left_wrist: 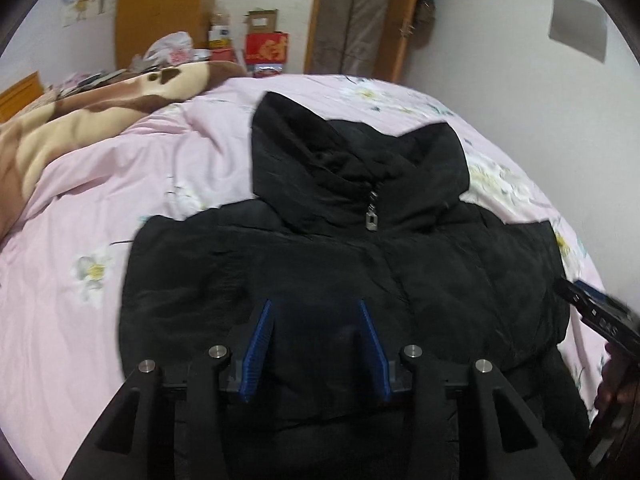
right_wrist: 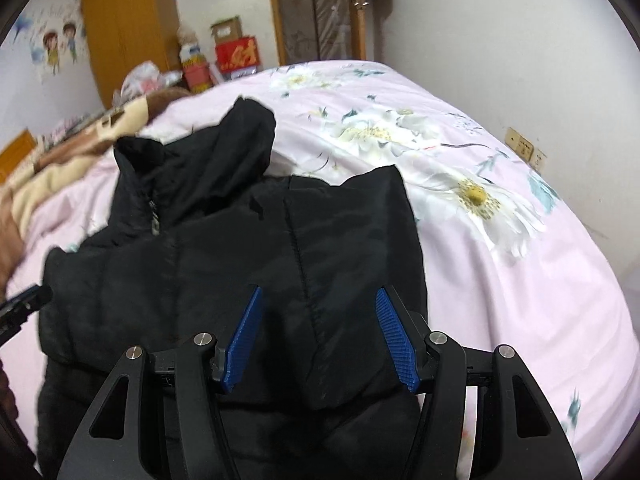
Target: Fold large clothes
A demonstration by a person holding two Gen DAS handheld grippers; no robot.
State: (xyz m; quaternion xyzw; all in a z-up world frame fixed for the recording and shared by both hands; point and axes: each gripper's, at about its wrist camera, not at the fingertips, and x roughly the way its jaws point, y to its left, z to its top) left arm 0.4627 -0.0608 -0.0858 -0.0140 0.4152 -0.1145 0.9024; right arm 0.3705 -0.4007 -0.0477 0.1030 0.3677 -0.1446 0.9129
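A black padded jacket [left_wrist: 340, 264] lies front up on the pink flowered bed cover [left_wrist: 80, 208], collar and hood toward the far side, silver zip pull [left_wrist: 372, 220] at the neck. My left gripper [left_wrist: 315, 304] hovers over the jacket's left chest, its blue pads apart with only the fabric lying below them. In the right wrist view the jacket [right_wrist: 200, 264] shows a sleeve folded in over its right side. My right gripper [right_wrist: 320, 290] stands open above that folded sleeve, its pads clear of the cloth. The other gripper shows at each view's edge [left_wrist: 600, 316] [right_wrist: 24, 304].
A brown and cream blanket [left_wrist: 80, 120] is bunched at the bed's far left. Cardboard and red boxes [left_wrist: 266, 46] stand beyond the bed by an orange wardrobe [left_wrist: 164, 12] and a door [left_wrist: 360, 16]. Wall sockets [right_wrist: 526, 150] sit on the right wall. A hand [left_wrist: 616, 392] is at the right edge.
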